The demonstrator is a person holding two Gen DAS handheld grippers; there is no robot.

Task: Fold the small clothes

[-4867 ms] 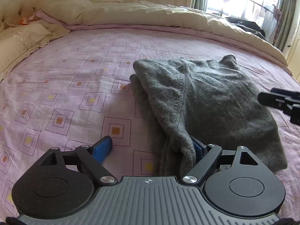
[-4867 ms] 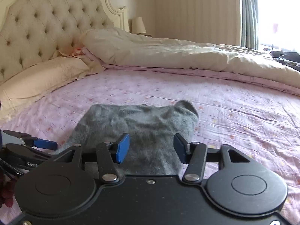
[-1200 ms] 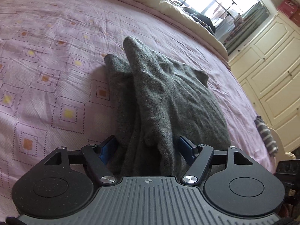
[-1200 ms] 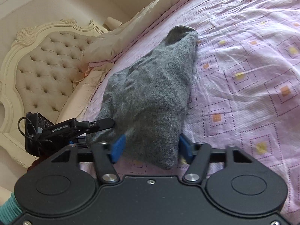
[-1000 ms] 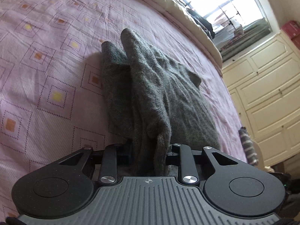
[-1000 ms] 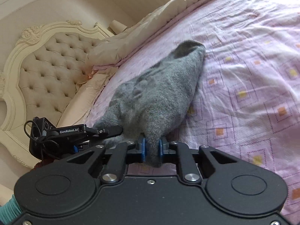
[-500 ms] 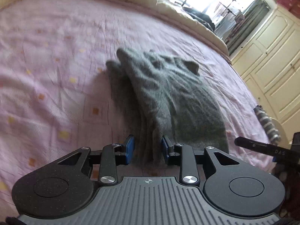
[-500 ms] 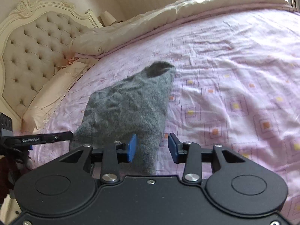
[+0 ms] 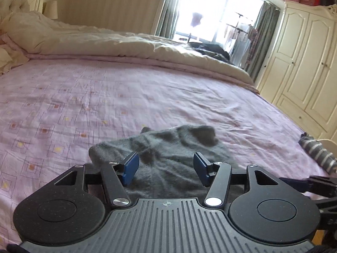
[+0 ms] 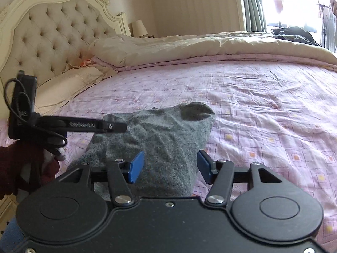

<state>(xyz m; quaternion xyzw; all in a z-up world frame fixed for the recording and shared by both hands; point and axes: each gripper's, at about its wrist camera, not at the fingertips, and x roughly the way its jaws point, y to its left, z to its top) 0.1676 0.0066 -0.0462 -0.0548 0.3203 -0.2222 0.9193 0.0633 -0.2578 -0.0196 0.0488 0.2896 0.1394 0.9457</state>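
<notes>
both grippers hover low over a bed, each with its jaws opening and nothing pinched between them. left gripper (image 9: 166,169) sits at the near left end of a grey knitted garment (image 9: 168,147); its blue pads (image 9: 131,167) stand apart above the cloth, which lies below and between them without being pressed. right gripper (image 10: 170,166) sits at the near right end of the same garment (image 10: 164,139), pads parted in the same way, with the knit lying loose under the gap. in the right wrist view the left gripper's black finger (image 10: 99,124) reaches in from the left just above the cloth.

the garment lies near the front edge of a pink patterned bedsheet (image 9: 84,97), well apart from the cream duvet (image 9: 105,42) bunched along the far side and from the tufted headboard (image 10: 52,31) at the left. a striped sock (image 9: 318,154) lies alone at the far right edge of the bed.

progress, as a judgement: the garment looks doubled over into a compact, thick bundle, so at least one fold seems done and it has been let go. whether another fold is needed cannot be told; the surface is rumpled and could use smoothing, and the striped sock looks unfolded.

its long axis runs roughly away from both cameras, towards the duvet, with a rounded open end (image 10: 195,110) at the far right corner.
</notes>
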